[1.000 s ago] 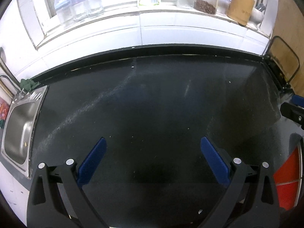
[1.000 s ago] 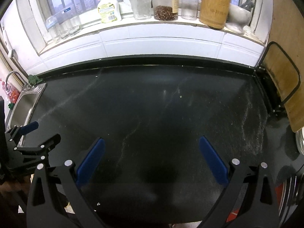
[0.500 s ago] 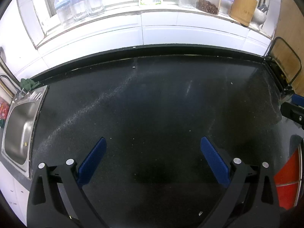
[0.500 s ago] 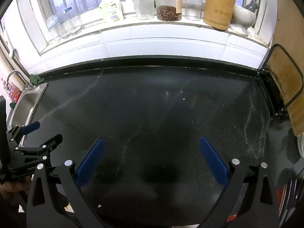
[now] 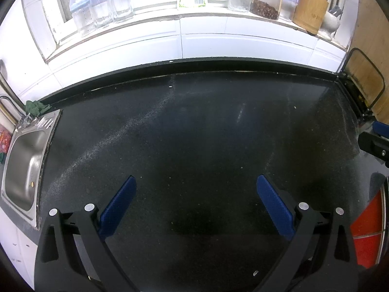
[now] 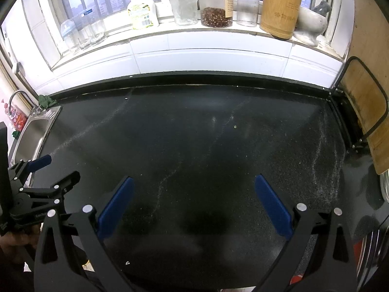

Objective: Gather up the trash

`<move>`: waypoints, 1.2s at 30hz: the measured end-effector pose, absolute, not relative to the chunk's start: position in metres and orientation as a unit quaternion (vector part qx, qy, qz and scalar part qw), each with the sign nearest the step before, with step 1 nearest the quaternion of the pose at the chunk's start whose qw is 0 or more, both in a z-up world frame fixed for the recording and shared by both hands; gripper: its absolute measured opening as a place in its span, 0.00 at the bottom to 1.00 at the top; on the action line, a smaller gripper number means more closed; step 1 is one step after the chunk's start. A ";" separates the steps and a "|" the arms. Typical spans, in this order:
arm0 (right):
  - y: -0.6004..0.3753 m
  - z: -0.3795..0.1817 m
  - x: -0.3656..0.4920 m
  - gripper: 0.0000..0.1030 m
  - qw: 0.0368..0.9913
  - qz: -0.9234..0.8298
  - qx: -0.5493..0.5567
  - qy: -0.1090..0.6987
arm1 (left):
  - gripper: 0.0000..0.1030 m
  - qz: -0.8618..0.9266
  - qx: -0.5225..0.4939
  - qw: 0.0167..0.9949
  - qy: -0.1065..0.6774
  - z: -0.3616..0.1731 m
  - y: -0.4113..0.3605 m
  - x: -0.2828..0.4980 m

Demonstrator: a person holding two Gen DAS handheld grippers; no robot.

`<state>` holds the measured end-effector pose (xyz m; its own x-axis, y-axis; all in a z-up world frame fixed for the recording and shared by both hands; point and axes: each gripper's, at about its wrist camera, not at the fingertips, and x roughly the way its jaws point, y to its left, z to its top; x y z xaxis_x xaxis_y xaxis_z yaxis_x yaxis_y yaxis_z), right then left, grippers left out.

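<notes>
My left gripper [image 5: 195, 185] hangs open over a black speckled countertop [image 5: 194, 133], nothing between its blue pads. My right gripper [image 6: 194, 185] is open too, above the same countertop [image 6: 206, 141]. The left gripper [image 6: 43, 170] also shows at the left edge of the right wrist view, and part of the right gripper [image 5: 374, 141] shows at the right edge of the left wrist view. Only tiny crumbs lie on the counter, such as a white speck [image 5: 170, 86] near the back and another speck [image 6: 235, 127]. No larger piece of trash is in view.
A steel sink [image 5: 22, 165] is set into the counter's left end, with a green cloth [image 5: 36, 107] behind it. The windowsill holds a soap bottle [image 6: 142, 12], jars [image 6: 215, 2], glasses [image 5: 102, 7] and a bamboo utensil holder [image 6: 279, 9]. A wooden cutting board [image 6: 364, 112] stands at right. Something red [image 5: 367, 223] lies at lower right.
Both grippers have pulled back and tilted up slightly, so more of the windowsill shows. Both stay open.
</notes>
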<state>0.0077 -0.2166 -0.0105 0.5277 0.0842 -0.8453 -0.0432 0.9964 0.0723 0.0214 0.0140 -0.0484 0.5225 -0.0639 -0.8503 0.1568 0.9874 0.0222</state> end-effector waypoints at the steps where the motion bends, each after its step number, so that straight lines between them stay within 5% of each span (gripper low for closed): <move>1: -0.217 -0.011 0.008 0.93 0.873 0.036 0.021 0.485 | 0.93 -0.063 0.048 0.871 0.485 -0.048 0.014 0.022; 36: -0.222 -0.012 -0.002 0.93 0.872 0.035 0.029 0.487 | 0.93 -0.061 0.049 0.869 0.489 -0.049 0.012 0.016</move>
